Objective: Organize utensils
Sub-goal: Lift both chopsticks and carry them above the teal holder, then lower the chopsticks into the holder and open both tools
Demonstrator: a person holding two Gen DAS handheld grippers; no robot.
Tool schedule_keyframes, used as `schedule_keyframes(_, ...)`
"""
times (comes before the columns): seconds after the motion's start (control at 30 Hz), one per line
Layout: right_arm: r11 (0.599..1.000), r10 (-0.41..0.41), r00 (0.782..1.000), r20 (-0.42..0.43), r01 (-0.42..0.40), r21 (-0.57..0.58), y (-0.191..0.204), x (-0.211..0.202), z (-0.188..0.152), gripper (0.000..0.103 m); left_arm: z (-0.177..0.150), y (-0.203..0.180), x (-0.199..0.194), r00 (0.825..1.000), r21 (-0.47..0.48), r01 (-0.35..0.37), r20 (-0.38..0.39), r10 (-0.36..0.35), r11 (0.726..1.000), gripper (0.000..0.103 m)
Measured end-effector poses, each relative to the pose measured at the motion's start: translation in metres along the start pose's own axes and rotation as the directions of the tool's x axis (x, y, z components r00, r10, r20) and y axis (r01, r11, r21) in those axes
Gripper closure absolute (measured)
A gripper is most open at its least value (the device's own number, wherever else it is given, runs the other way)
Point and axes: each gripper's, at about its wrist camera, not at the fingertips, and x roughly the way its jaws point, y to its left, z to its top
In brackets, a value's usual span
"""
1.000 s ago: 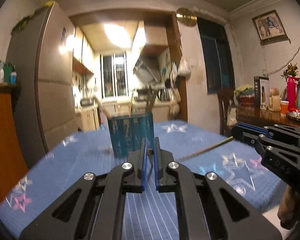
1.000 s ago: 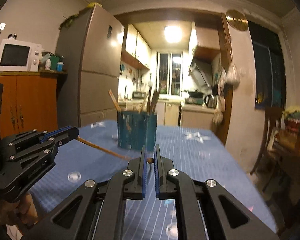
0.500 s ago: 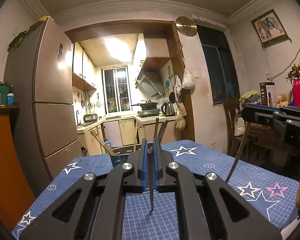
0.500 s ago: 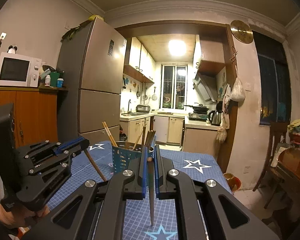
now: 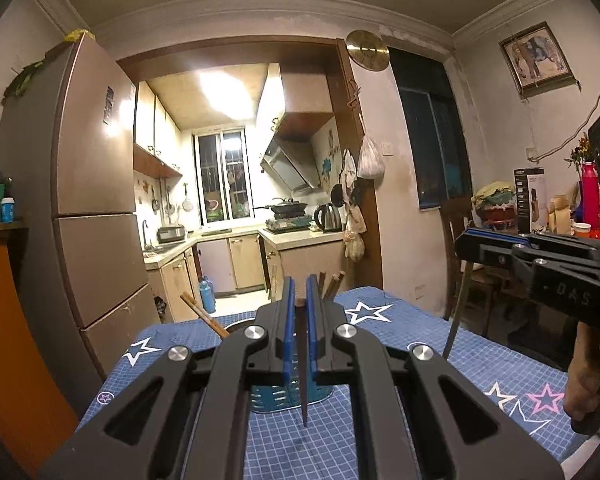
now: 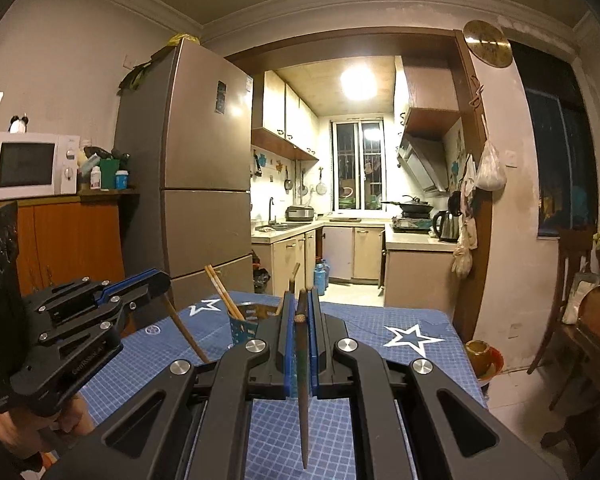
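The left gripper (image 5: 299, 292) has its blue-padded jaws closed to a narrow slit on a dark wooden chopstick (image 5: 303, 376). This stick is slim and round, its blunt end showing between the pads and its body tapering to a fine tip. Its long axis runs almost straight up and down, the tip pointing toward 6 o'clock in the left wrist view, hanging in front of the teal slotted utensil holder (image 5: 278, 394). In the right wrist view the same stick (image 6: 185, 330) juts from that gripper (image 6: 156, 280) at a slant, tip toward 5 o'clock, over the tablecloth.

The right gripper (image 6: 299, 300) is likewise pinched nearly shut on a second chopstick (image 6: 302, 392). This one is dark brown with a greenish worn stretch near the pads and a rounded, grainy butt end showing at the top. It hangs close to vertical, narrow tip toward 6 o'clock. Seen from the left wrist camera, this stick (image 5: 456, 312) drops from the right gripper (image 5: 466, 240) at 3 o'clock, leaning slightly, tip toward 7 o'clock.

The holder (image 6: 244, 326) stands upright on the blue, star-printed grid tablecloth (image 6: 400, 320), at about 11 o'clock from the right gripper's pads. Paler wooden chopsticks (image 6: 222, 294) already stand in it, leaning toward 11 o'clock.
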Motion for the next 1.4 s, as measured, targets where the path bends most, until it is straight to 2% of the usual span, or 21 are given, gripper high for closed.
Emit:
schedule_keyframes(0.53, 0.995, 0.085, 0.996, -0.006, -0.084, 0.05, -0.002, 0.047, 0.091, 0.096, 0.072, 0.064, 0.038, 0.997, -0.1, 0.004, -0.073, -0.012, 0.995, 0.099)
schedule_keyframes(0.9, 0.993, 0.121, 0.993, 0.013, -0.121, 0.006, 0.025, 0.079, 0.151, 0.096, 0.11, 0.062, 0.048, 0.994, -0.048, -0.001, -0.105, -0.004, 0.999, 0.099)
schedule_keyframes(1.2, 0.992, 0.123, 0.992, 0.041, -0.122, -0.02, 0.036, 0.109, 0.18, 0.096, 0.144, 0.081, 0.06, 0.998, -0.072, -0.024, -0.063, 0.019, 0.997, 0.099)
schedule_keyframes(1.4, 0.994, 0.106, 0.994, 0.012, -0.106, -0.02, 0.035, 0.138, 0.174, 0.096, 0.147, 0.083, 0.076, 0.998, -0.085, -0.023, -0.057, 0.018, 0.996, 0.099)
